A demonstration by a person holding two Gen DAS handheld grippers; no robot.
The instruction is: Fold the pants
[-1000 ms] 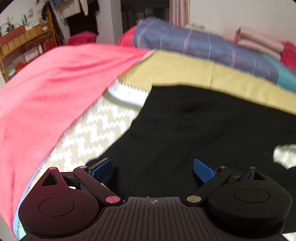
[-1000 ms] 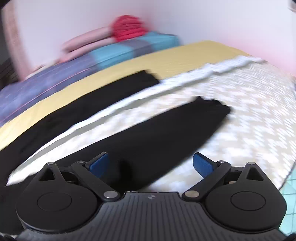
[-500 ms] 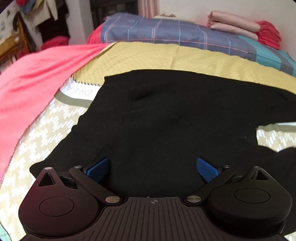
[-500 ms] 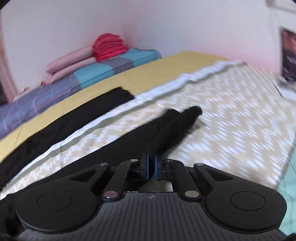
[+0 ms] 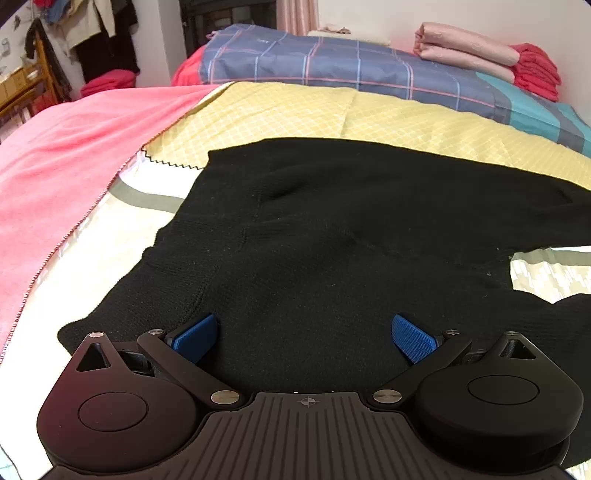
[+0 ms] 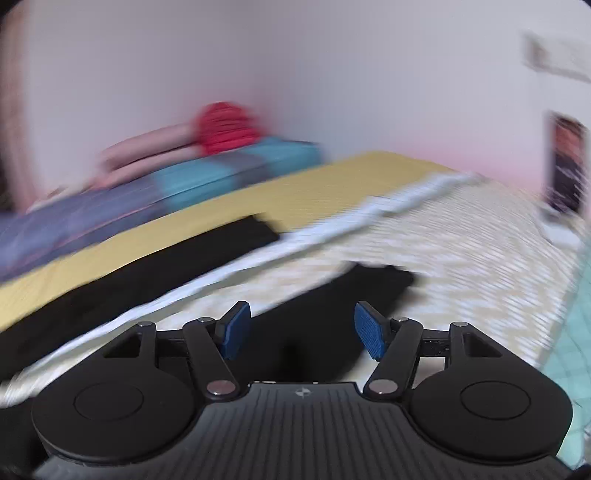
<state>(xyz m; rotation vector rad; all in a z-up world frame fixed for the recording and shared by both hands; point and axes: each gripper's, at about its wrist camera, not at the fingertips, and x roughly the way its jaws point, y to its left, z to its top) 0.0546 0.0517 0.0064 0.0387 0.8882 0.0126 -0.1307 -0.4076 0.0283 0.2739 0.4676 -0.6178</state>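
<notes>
Black knit pants point(image 5: 332, 258) lie flat on the bed — legs spread apart, unfolded.

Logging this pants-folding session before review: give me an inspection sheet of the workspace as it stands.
Surface: bed with zigzag-print cover, yellow quilt behind.
Job's things: black pants spread flat, legs apart.
Clutter: pink blanket; plaid bedding; folded pink and red stack.
Grippers: left tongs open over the pants; right tongs open above one leg.
Cables: nothing seen.
Surroundings: hanging clothes, white wall; right view blurred.
</notes>
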